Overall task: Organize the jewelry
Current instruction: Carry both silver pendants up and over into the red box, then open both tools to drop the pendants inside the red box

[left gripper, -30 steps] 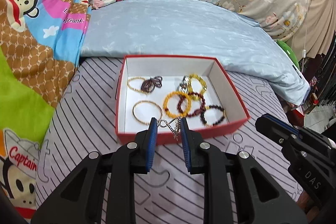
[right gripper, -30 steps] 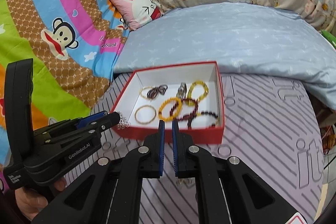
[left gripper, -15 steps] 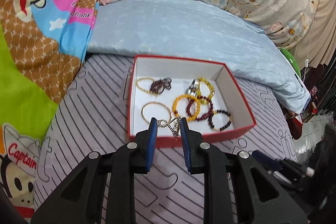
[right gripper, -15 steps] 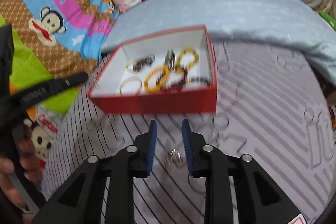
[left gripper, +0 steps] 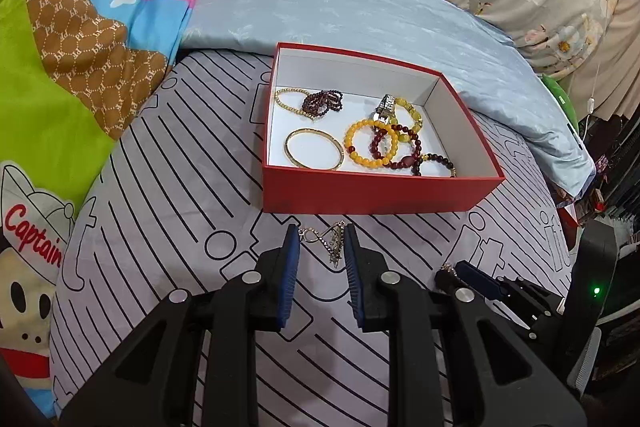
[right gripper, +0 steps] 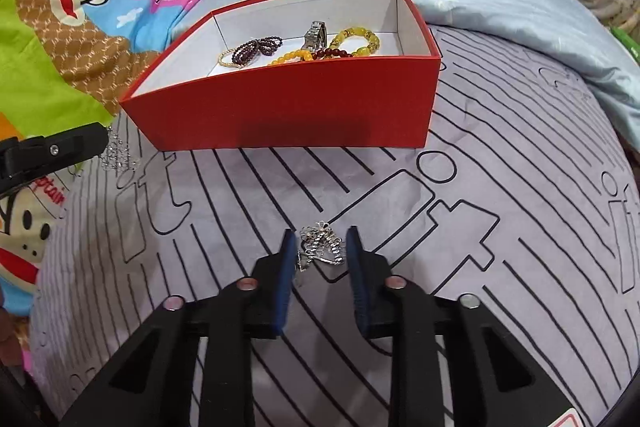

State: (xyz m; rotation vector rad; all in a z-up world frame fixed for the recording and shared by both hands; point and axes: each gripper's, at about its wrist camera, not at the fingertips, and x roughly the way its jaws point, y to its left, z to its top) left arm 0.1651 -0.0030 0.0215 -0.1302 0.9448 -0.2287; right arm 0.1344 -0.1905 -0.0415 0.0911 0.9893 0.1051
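My left claw (left gripper: 322,247) grips a small chain (left gripper: 328,241). My right claw (right gripper: 320,251), just narrowing, brackets a silver chain (right gripper: 322,245) lying on the striped bedspread (right gripper: 500,227); contact unclear. Red box (right gripper: 300,107) of bracelets (left gripper: 370,143) just beyond.

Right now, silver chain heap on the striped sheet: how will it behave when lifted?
Silver chain lies bunched in loose loops, so likely floppy and dangling. Fine links: probably light, may slip from a partial pinch.
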